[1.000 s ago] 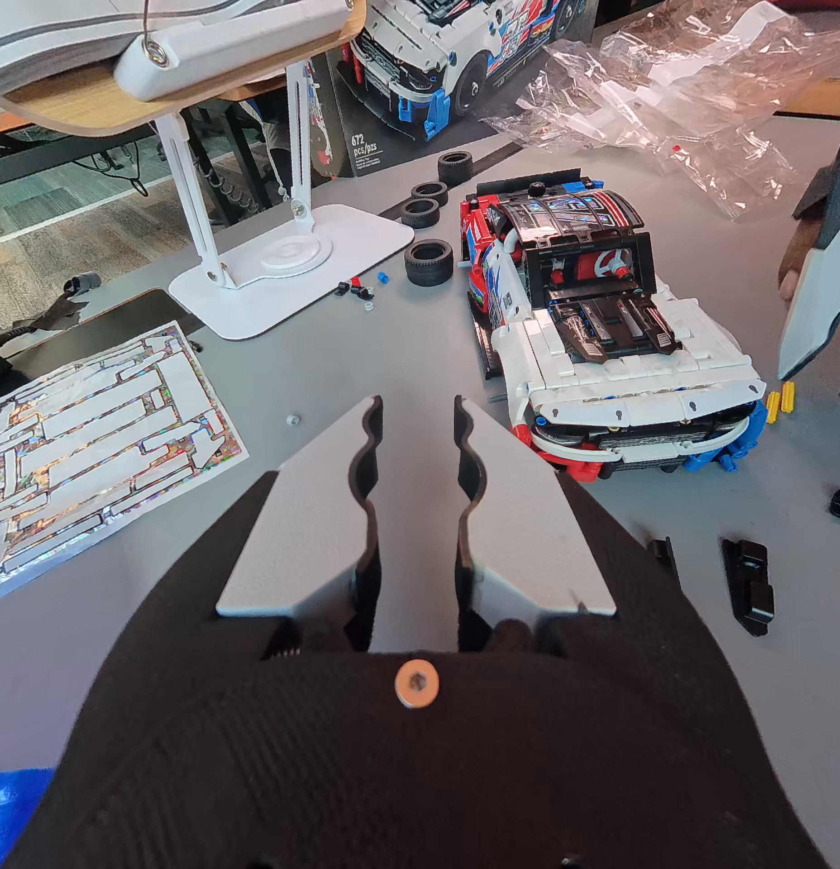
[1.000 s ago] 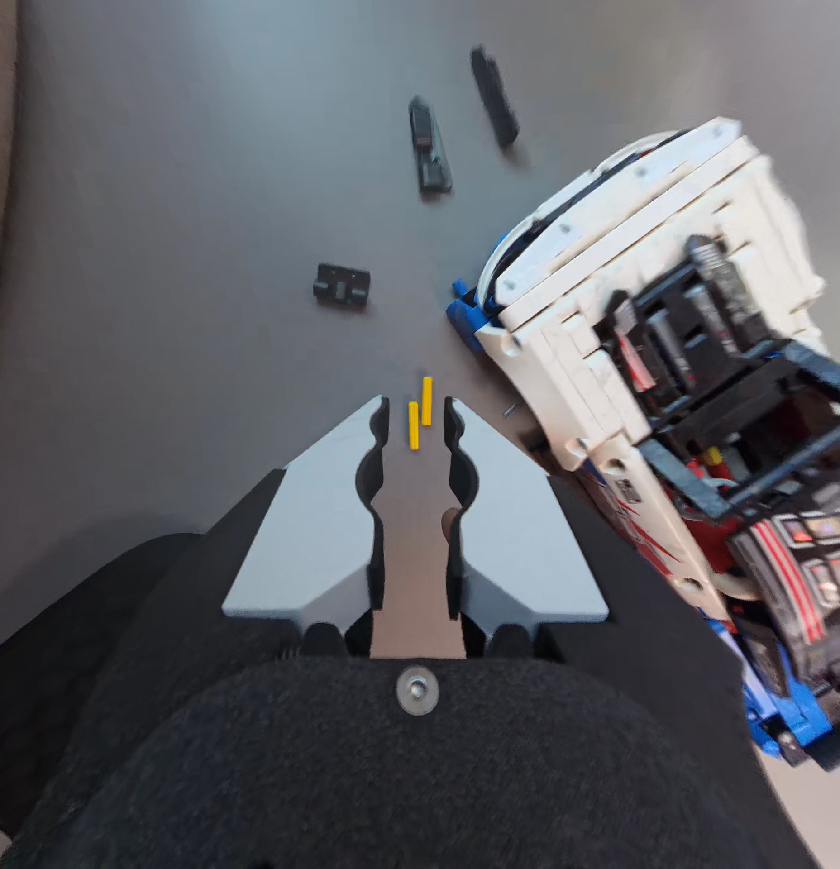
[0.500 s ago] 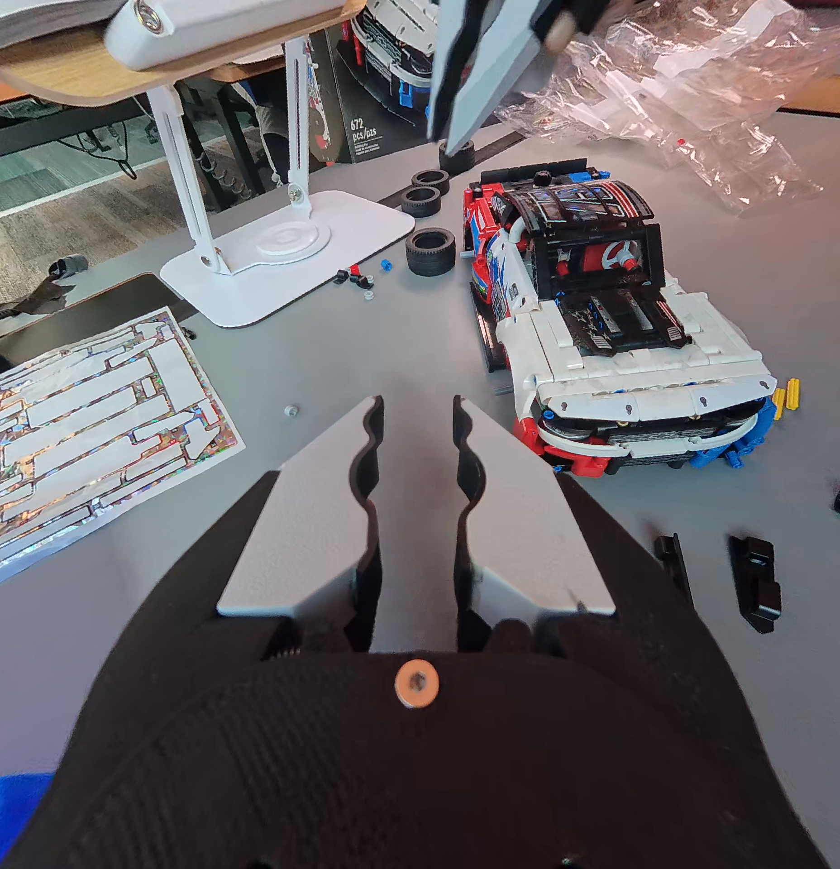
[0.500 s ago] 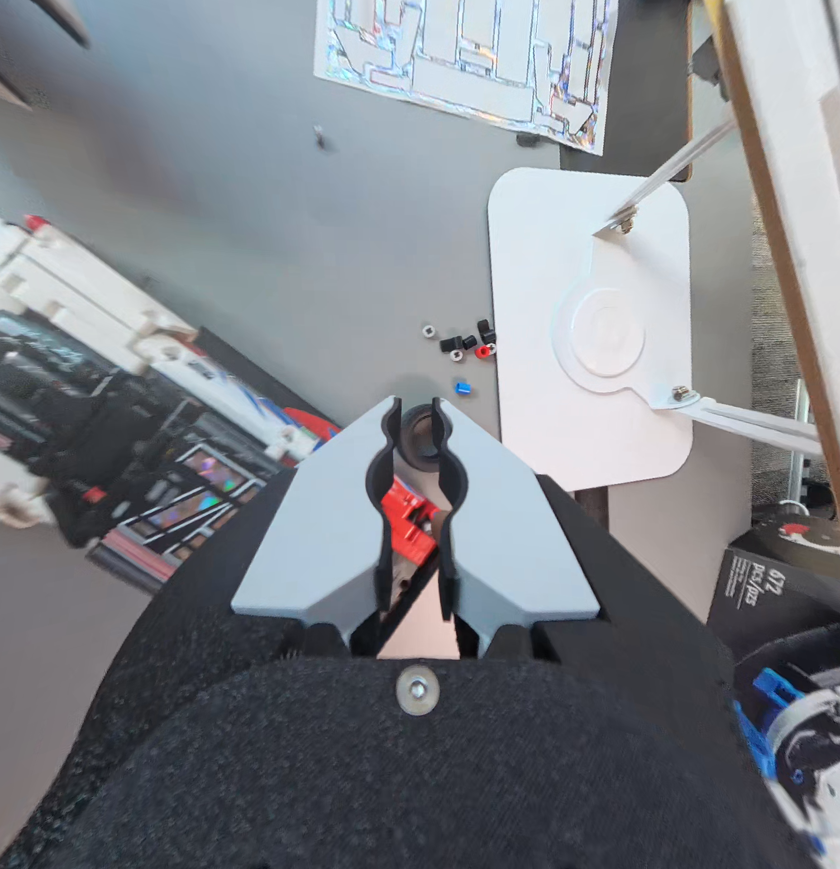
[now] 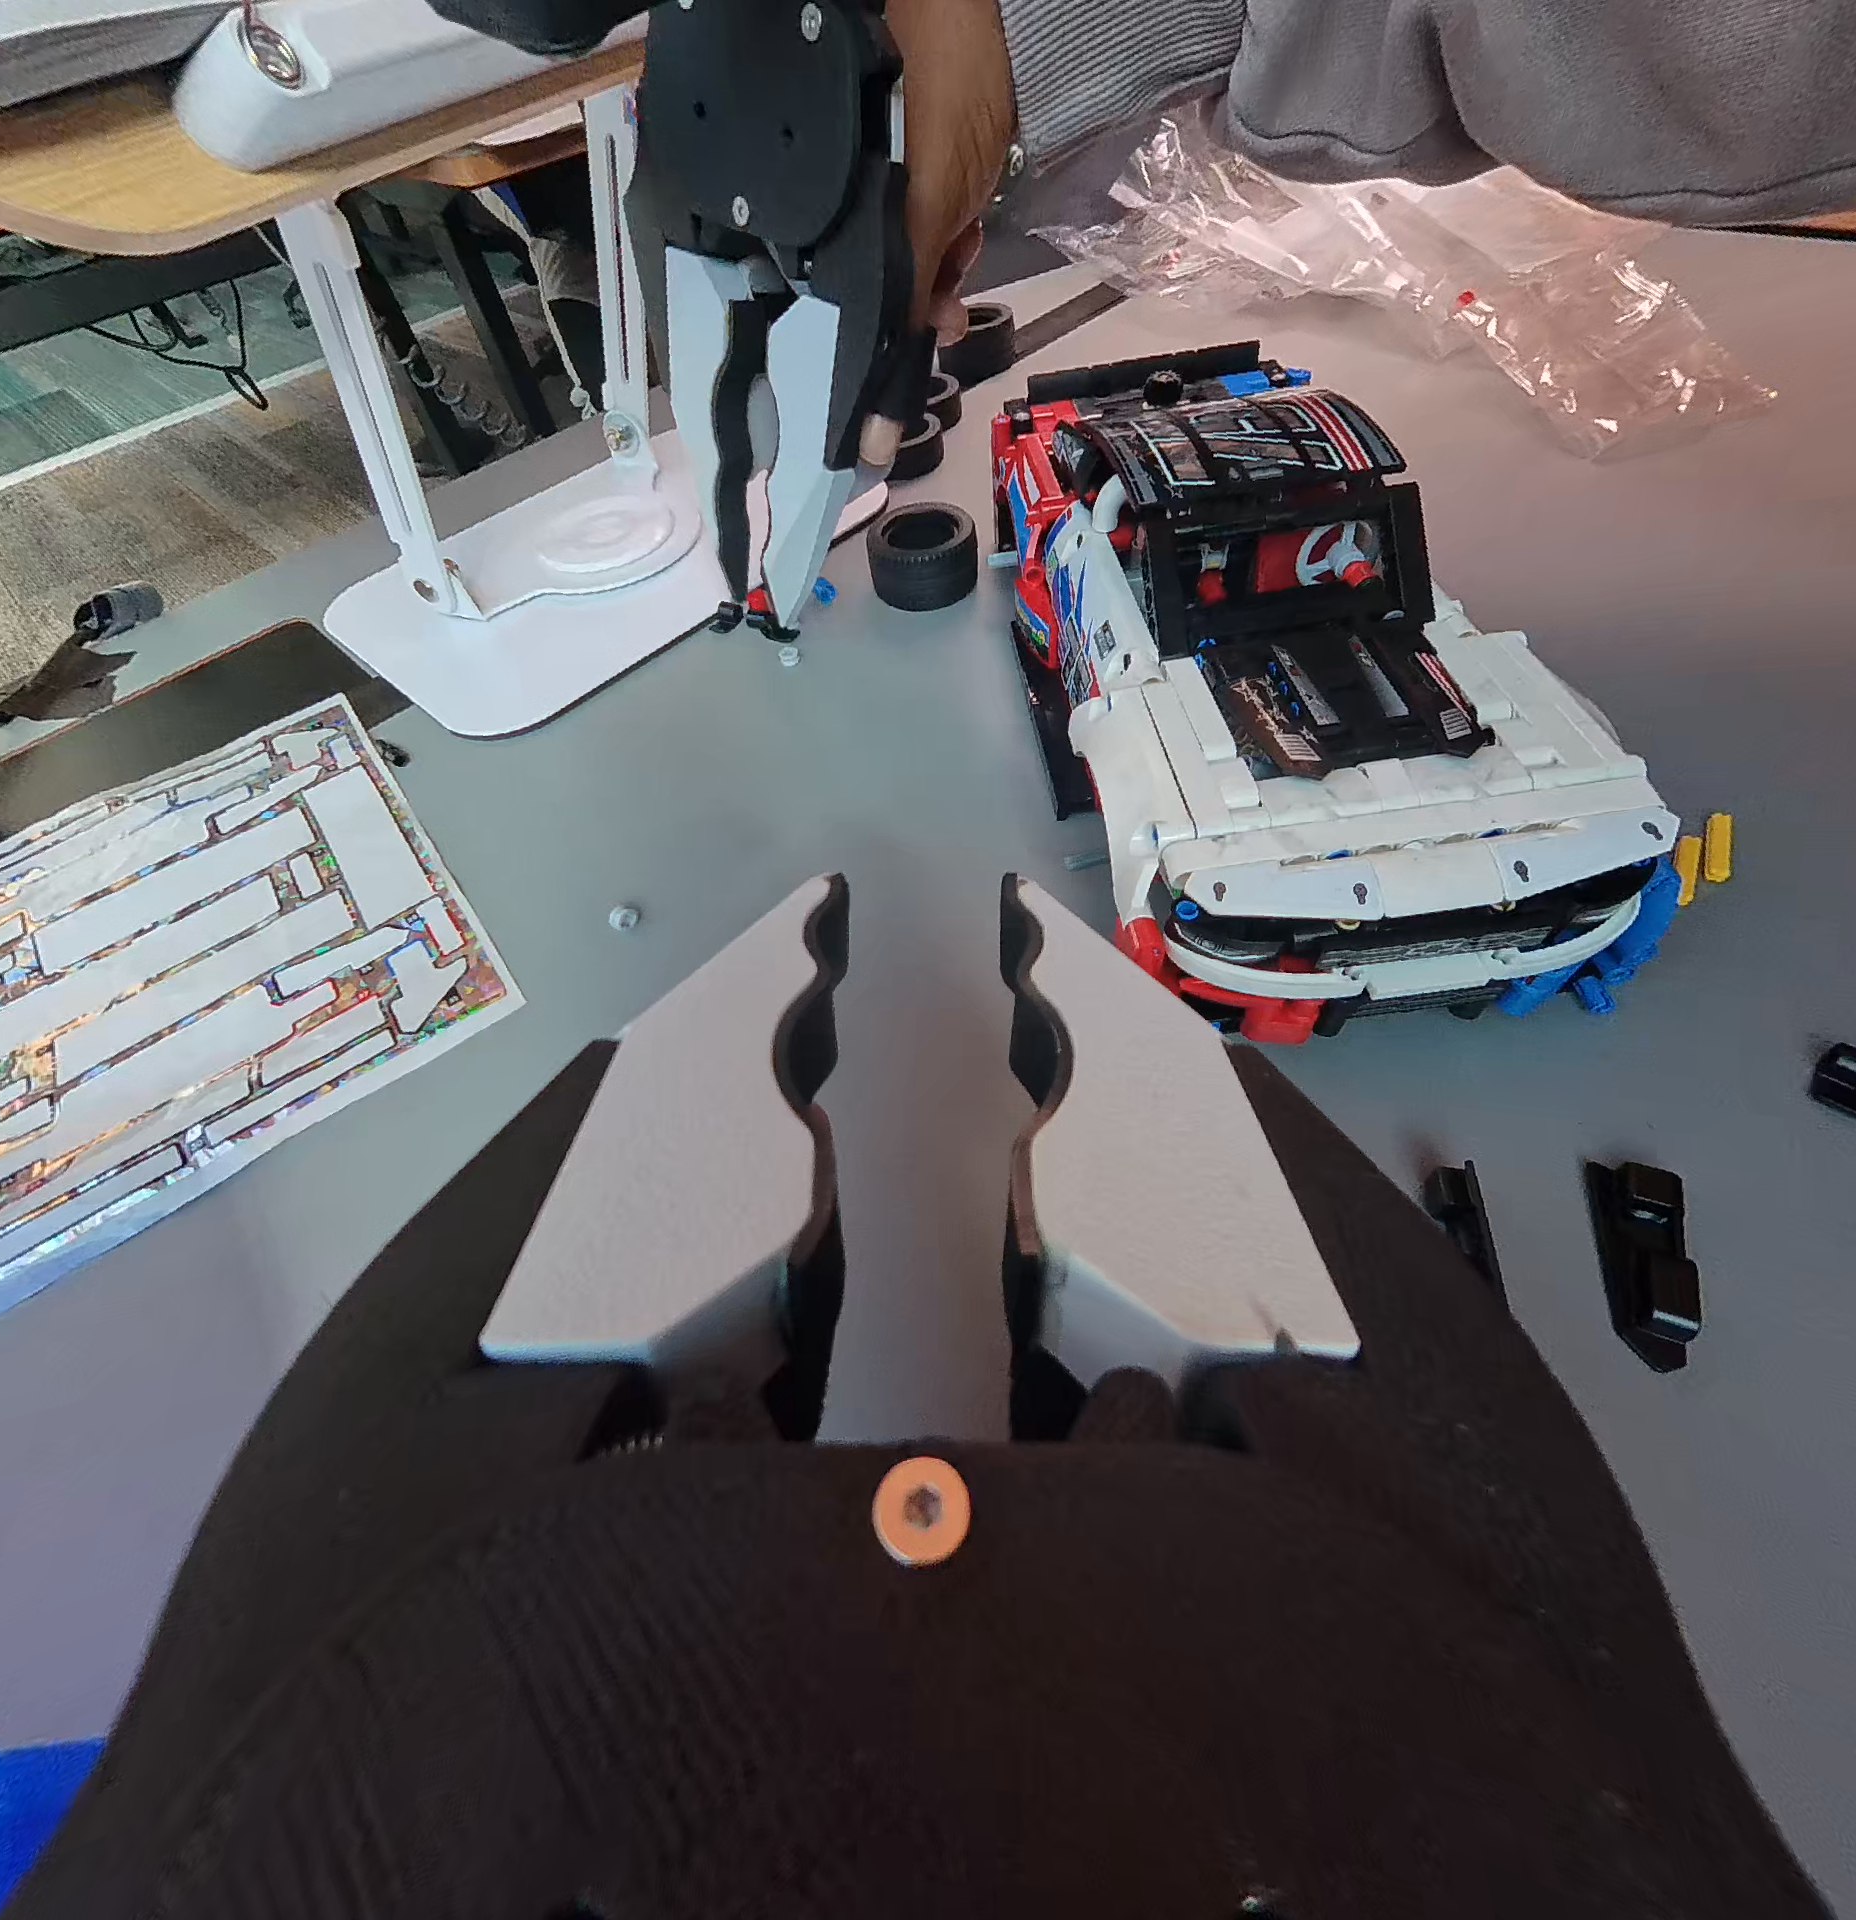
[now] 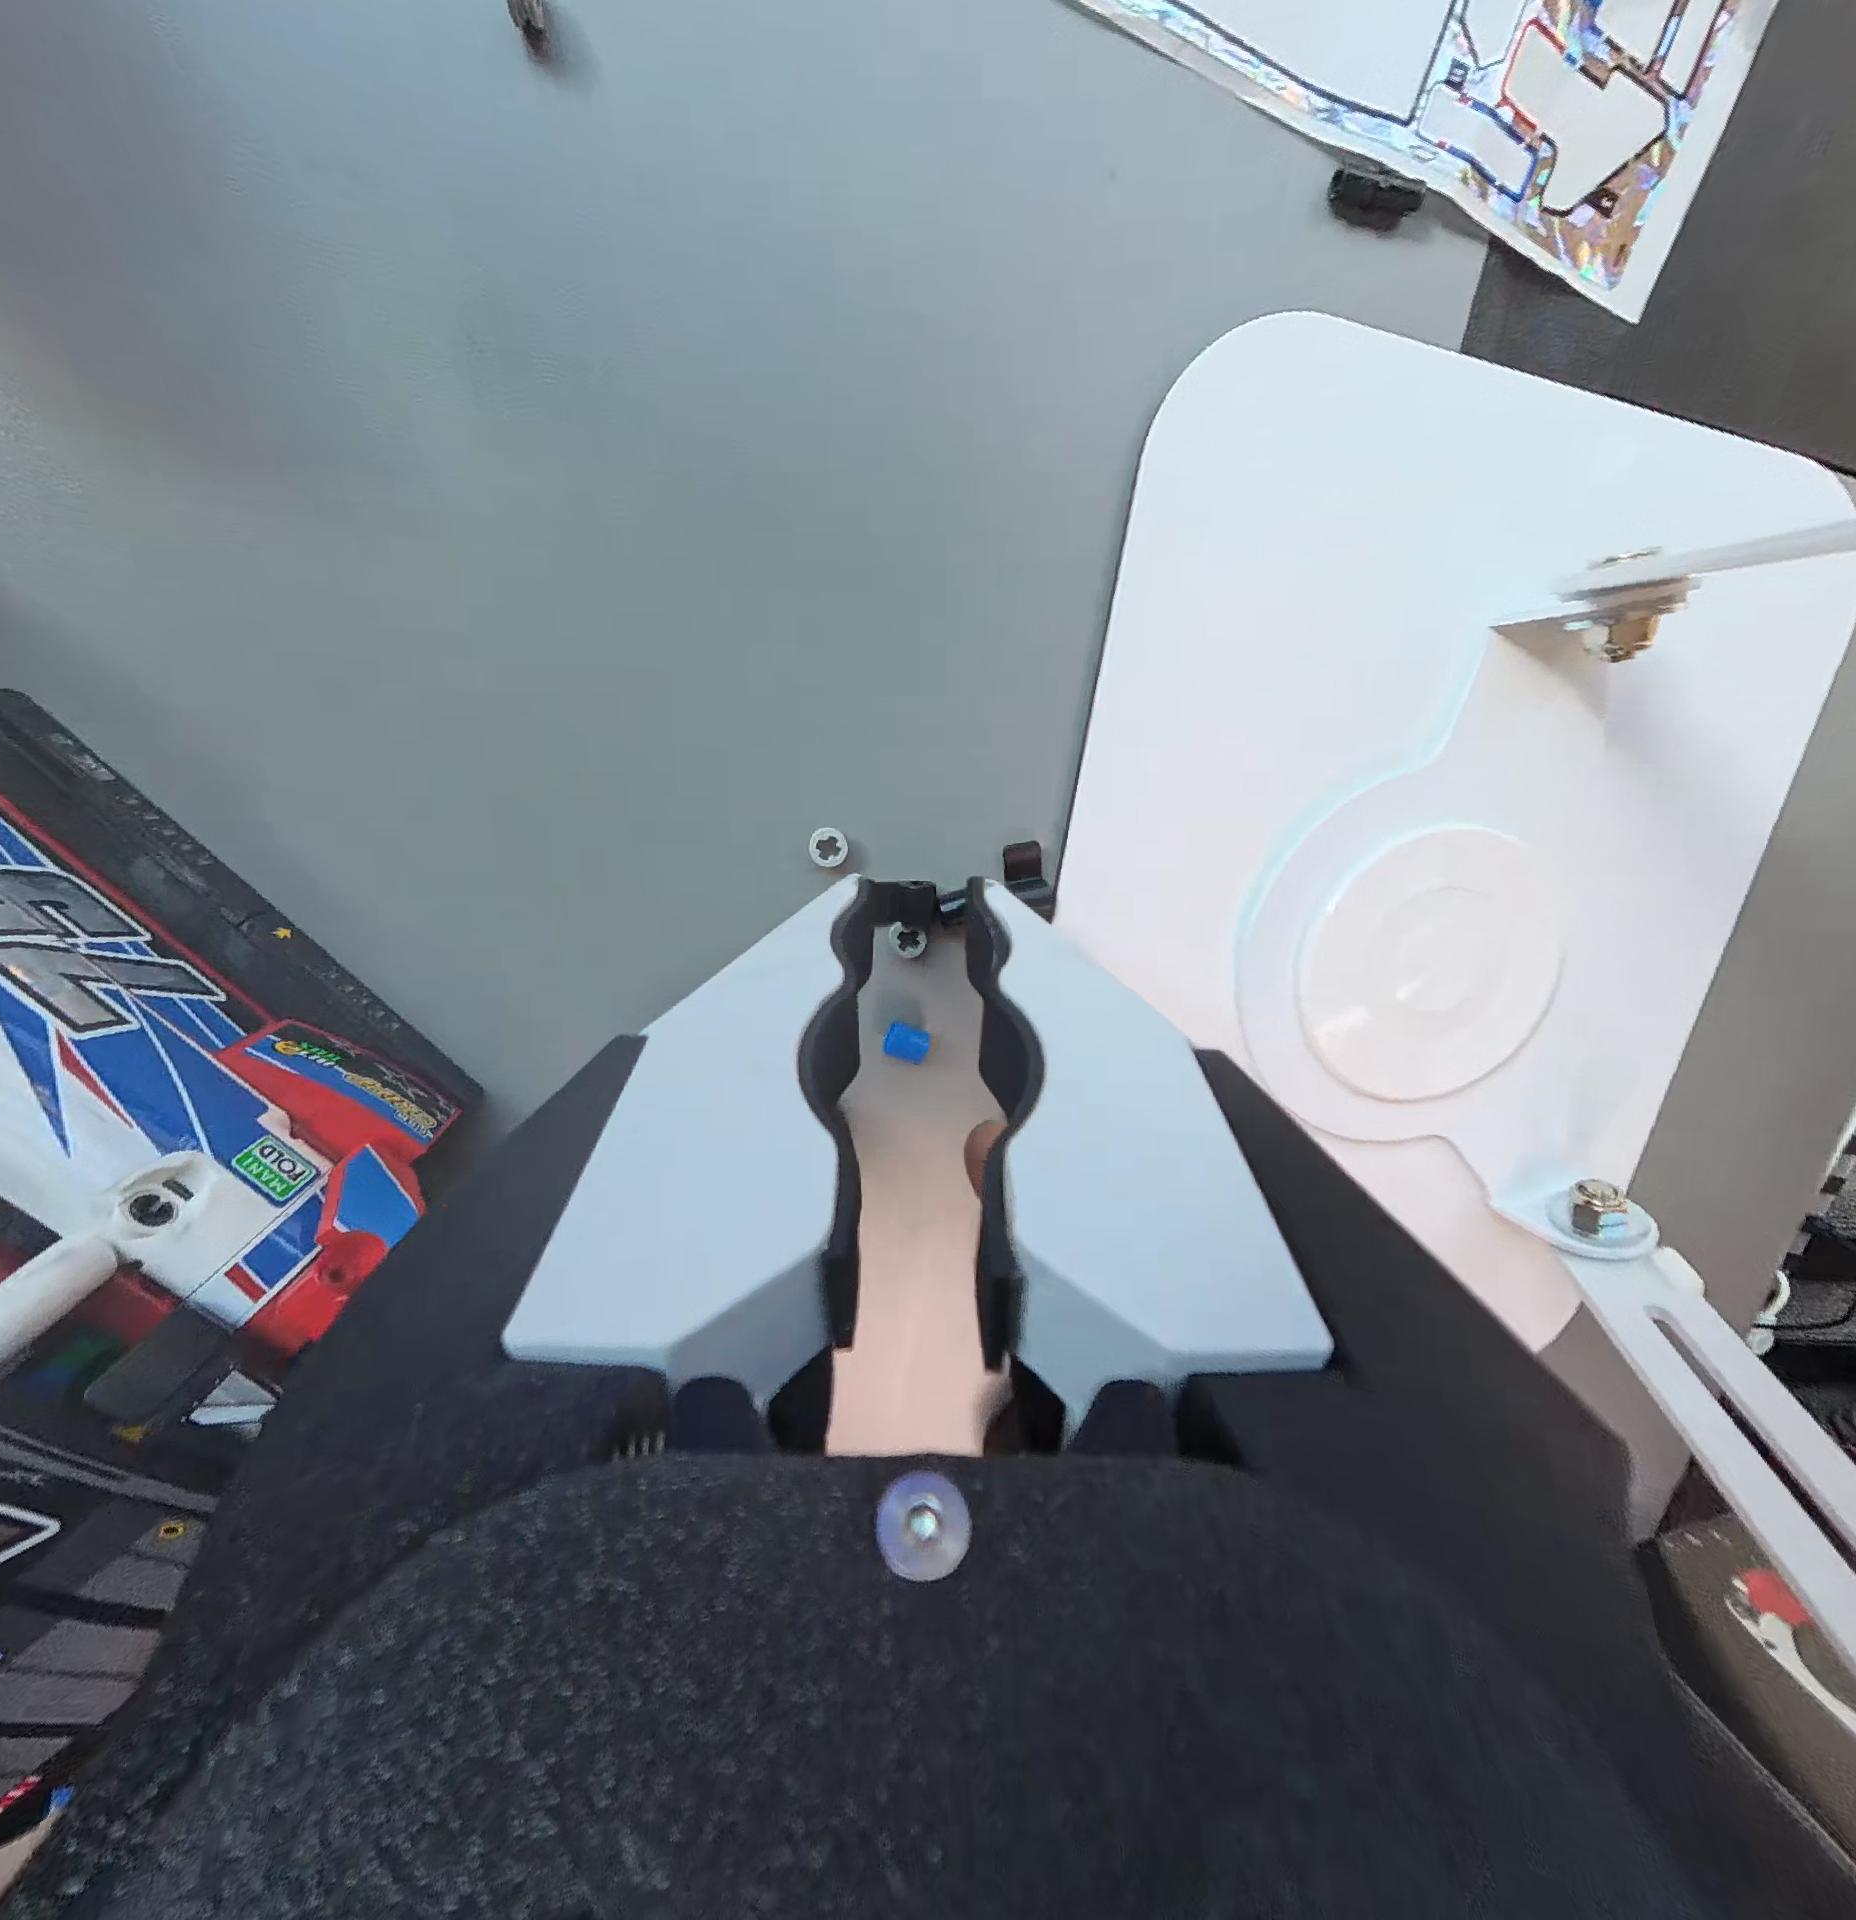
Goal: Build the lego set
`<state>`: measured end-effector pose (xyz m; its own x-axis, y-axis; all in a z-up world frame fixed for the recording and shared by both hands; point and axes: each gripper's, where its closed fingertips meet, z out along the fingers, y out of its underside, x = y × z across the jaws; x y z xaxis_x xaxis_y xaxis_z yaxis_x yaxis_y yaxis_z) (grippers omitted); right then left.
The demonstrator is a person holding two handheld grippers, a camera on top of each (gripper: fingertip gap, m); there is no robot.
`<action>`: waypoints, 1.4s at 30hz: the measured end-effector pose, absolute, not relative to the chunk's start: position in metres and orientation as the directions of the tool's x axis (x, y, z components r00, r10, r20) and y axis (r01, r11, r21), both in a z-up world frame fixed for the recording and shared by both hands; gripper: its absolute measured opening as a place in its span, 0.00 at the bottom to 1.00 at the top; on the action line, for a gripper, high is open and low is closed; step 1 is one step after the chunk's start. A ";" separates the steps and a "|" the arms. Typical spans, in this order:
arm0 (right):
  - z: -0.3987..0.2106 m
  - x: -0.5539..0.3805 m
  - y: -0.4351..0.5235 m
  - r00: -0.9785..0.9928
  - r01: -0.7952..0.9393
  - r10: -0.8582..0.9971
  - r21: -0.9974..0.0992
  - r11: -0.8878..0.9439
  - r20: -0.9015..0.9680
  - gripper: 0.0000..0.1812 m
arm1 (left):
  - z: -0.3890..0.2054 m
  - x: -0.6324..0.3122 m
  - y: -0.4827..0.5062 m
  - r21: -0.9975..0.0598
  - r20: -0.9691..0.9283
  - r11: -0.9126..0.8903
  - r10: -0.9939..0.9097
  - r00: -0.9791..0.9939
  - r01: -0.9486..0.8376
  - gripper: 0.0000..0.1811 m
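Note:
The white, red and blue lego car (image 5: 1298, 727) stands on the grey table, to the right of my left gripper (image 5: 924, 888), which is open and empty above bare table. My right gripper (image 6: 919, 894) points down at a cluster of small loose pieces by the white stand base (image 6: 1423, 675). Its jaws stand narrowly apart, with small black pieces (image 6: 896, 900) between the tips. A blue pin (image 6: 905, 1039) and a pale round piece (image 6: 908, 940) lie under the gap. The right gripper (image 5: 763, 613) also shows in the left wrist view, tips at table level.
Black tyres (image 5: 922, 556) lie between the stand and the car. A sticker sheet (image 5: 176, 966) lies at the left. Black parts (image 5: 1641, 1257) and yellow pins (image 5: 1703, 852) lie right of the car. Clear plastic bags (image 5: 1423, 260) are at the back. My right fingertips sit around 20 centimeters from my left ones.
The right gripper has swung from the yellow pins at the car's front, over the car, down to the small pieces by the stand base. The left gripper has barely moved.

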<state>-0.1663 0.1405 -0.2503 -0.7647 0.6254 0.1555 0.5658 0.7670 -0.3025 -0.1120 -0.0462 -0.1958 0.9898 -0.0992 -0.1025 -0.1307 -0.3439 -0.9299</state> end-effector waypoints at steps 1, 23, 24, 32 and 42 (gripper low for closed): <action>-0.252 -0.166 0.140 -0.772 0.560 0.617 -0.294 0.775 0.156 0.06 | -0.195 -0.111 -0.046 -0.930 -0.103 -0.342 -0.101 0.989 -0.132 0.15; -0.185 0.041 0.009 -0.848 0.497 0.521 -0.484 0.720 -0.097 0.02 | -0.197 -0.107 -0.045 -0.928 -0.109 -0.344 -0.114 0.988 -0.142 0.15; -0.197 0.056 0.005 -0.841 0.514 0.530 -0.462 0.723 -0.106 0.03 | -0.197 -0.106 -0.045 -0.927 -0.115 -0.344 -0.116 0.987 -0.148 0.15; -0.254 0.092 0.002 -0.801 0.566 0.595 -0.400 0.721 -0.061 0.03 | -0.204 -0.108 -0.044 -0.916 -0.134 -0.366 -0.100 0.986 -0.162 0.14; -0.144 -0.063 0.049 -0.723 0.437 0.642 -0.549 0.712 0.256 0.04 | -0.208 -0.112 -0.043 -0.911 -0.129 -0.381 -0.093 0.987 -0.155 0.14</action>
<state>-0.0633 0.0492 -0.1437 -0.7227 0.6418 0.2565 0.4374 0.7120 -0.5492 -0.1117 -0.0430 -0.2084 0.9872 -0.0935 -0.1291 -0.1553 -0.3812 -0.9114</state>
